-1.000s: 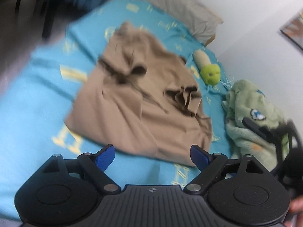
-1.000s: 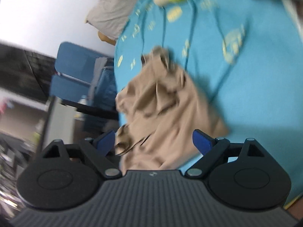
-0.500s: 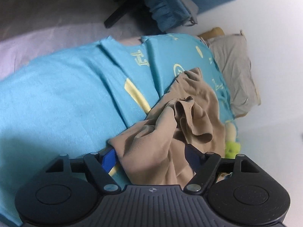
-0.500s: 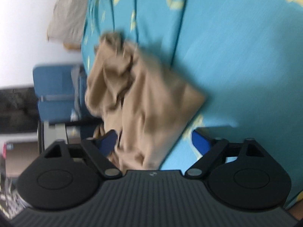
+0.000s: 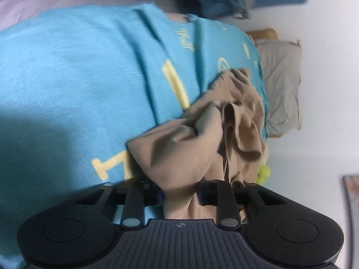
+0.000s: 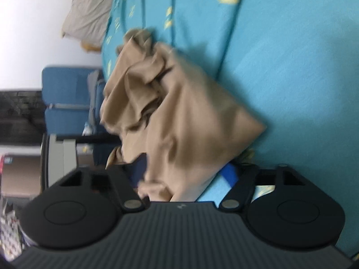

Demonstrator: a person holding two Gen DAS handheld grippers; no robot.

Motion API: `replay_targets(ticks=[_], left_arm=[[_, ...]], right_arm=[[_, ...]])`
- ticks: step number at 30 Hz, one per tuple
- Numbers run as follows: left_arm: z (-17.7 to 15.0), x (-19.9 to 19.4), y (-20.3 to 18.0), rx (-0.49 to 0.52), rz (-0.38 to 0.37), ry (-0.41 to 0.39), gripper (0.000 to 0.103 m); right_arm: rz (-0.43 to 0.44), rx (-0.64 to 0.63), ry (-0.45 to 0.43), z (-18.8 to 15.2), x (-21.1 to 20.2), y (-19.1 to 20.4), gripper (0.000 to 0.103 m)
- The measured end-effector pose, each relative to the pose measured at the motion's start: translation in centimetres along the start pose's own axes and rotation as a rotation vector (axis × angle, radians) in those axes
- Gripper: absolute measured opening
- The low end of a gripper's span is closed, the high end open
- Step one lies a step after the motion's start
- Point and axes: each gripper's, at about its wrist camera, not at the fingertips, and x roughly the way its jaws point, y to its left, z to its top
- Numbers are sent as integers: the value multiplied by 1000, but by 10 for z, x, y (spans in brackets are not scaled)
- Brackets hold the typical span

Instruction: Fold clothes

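Note:
A crumpled tan garment (image 5: 208,134) lies on a bed with a turquoise sheet (image 5: 78,67). In the left wrist view my left gripper (image 5: 180,192) is at the garment's near edge, its jaws close together with the cloth pinched between them. In the right wrist view the same garment (image 6: 179,116) spreads ahead, one corner pointing right. My right gripper (image 6: 184,174) has cloth lying between its blue fingers (image 6: 231,173), which stand apart; the left finger is mostly hidden by fabric.
A grey pillow (image 5: 280,85) lies at the head of the bed by a white wall. A green plush toy (image 5: 263,174) peeks from behind the garment. A blue chair (image 6: 67,103) stands beside the bed.
My left gripper has closed on the garment's edge. My right gripper has moved in until cloth lies between its fingers. Both views are blurred by motion.

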Motion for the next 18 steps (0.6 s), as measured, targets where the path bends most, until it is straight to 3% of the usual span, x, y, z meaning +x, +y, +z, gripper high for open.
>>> replay_targets(ticks=[1,2,3,7,14,18], left_arm=[[-2,0,-2,17,4,-9,16],[-5,-1,-5,46,5,-19,16],[-9,-2,-9,76,3,-29,14],[-25,-18,-18,143,-45,-59,10],[-29,-76,-39,131,-145,-72,1],[-39,-119,-62,243,-181,-98,0]], right_arm=[[-13,6,-16,0,-3,-2,46],[-38,-2,-29,0,-4,-3,27],[-61,-10,-41,0,-6,-5,18],[-88,-131,-78,-6,-6,8,13],[-90,-211,-146,-19,-60,25,6],[-66,-245,-168,-25,-99,32,3]])
